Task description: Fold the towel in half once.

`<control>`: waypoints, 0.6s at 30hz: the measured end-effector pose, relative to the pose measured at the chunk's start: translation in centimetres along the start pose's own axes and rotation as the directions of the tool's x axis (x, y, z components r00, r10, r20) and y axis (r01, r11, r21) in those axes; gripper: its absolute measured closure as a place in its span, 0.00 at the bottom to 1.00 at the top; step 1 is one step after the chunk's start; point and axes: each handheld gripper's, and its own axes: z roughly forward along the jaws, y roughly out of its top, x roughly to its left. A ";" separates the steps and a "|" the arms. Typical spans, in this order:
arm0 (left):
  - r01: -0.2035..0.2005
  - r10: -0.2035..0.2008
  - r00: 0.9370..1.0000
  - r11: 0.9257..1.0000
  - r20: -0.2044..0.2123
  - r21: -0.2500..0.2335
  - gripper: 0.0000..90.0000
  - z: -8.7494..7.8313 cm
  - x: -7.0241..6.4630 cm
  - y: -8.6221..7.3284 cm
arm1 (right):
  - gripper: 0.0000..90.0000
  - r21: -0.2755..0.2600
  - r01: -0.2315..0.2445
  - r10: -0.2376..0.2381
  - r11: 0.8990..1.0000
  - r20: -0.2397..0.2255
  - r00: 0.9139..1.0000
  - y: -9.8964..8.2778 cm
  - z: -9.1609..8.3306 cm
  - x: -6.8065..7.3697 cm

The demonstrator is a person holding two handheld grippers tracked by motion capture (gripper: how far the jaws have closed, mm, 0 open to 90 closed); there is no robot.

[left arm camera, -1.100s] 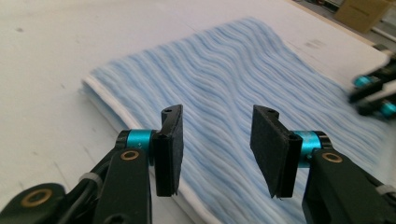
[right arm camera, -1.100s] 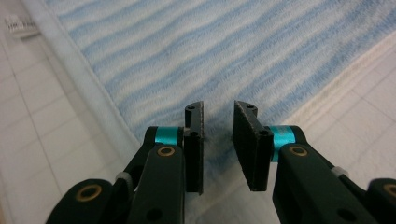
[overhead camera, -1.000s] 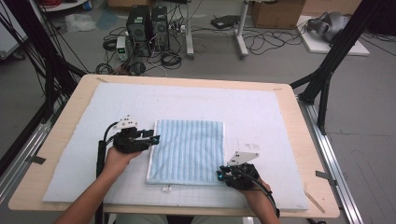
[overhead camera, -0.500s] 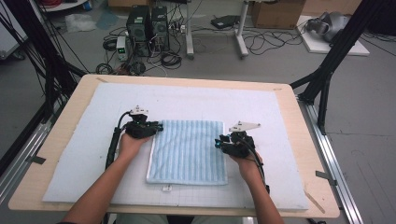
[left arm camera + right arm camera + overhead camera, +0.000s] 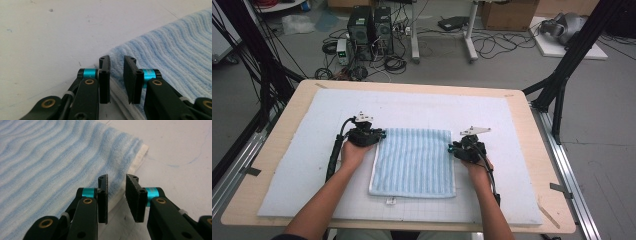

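A folded blue striped towel (image 5: 414, 160) lies flat on the white mat (image 5: 412, 107). My left gripper (image 5: 381, 135) sits at the towel's far left corner. In the left gripper view the jaws (image 5: 117, 58) have just been closing, and a narrow gap remains with the towel (image 5: 175, 50) edge between them, not pinched. My right gripper (image 5: 451, 148) is at the towel's right edge, near the far right corner. Its jaws (image 5: 117, 177) have just closed a little, and the white hem of the towel (image 5: 50, 157) lies in the gap, untouched by the pads.
The mat covers most of a wooden table (image 5: 542, 165). A small white tag (image 5: 390, 201) lies just below the towel's near edge. Beyond the table are computer towers (image 5: 369, 25), cables and black frame legs (image 5: 562, 85) on the floor.
My right gripper moved away from the person along the towel's right edge. My left gripper shifted up to the far left corner, and its jaws narrowed.
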 end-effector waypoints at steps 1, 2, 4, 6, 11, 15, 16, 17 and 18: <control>0.011 -0.011 1.000 1.000 0.008 -0.005 0.80 -0.1 0.0 0.0 | 0.78 -0.013 0.007 -0.007 1.000 -0.007 1.000 0.0 -0.2 0.0; 0.011 -0.011 1.000 1.000 0.025 0.000 0.79 -0.3 0.2 0.0 | 0.77 -0.029 0.010 -0.010 1.000 -0.013 1.000 0.1 -0.4 0.1; 0.027 -0.024 0.997 0.999 0.078 -0.042 0.81 -0.9 0.6 -0.1 | 0.73 -0.069 0.013 -0.015 0.998 -0.025 1.000 0.2 -1.2 0.1; 0.012 0.000 0.994 0.995 0.110 -0.103 0.81 -1.8 0.8 -0.2 | 0.65 -0.103 0.016 -0.019 0.995 -0.025 1.000 0.4 -2.0 0.1; -0.006 0.048 0.981 0.976 0.190 -0.216 0.66 -4.1 0.6 0.0 | 0.37 -0.148 0.020 -0.020 0.989 -0.004 1.000 0.1 -4.0 0.0; 0.080 -0.029 0.977 0.970 0.213 -0.231 0.34 -5.2 0.4 -0.2 | 0.22 -0.140 0.022 -0.016 0.990 0.041 0.999 -0.4 -5.3 -0.2; 0.073 -0.024 0.980 0.966 0.198 -0.246 0.29 -5.5 0.3 -0.4 | 0.21 -0.145 0.019 -0.013 0.989 0.046 0.999 -0.5 -5.6 -0.3; 0.065 -0.017 0.983 0.964 0.185 -0.257 0.22 -5.7 0.3 -0.6 | 0.19 -0.153 0.019 -0.012 0.988 0.047 0.999 -0.6 -5.9 -0.4; 0.058 -0.008 0.983 0.962 0.186 -0.266 0.18 -6.0 0.3 -0.7 | 0.17 -0.161 0.017 -0.010 0.987 0.044 0.999 -0.7 -6.2 -0.4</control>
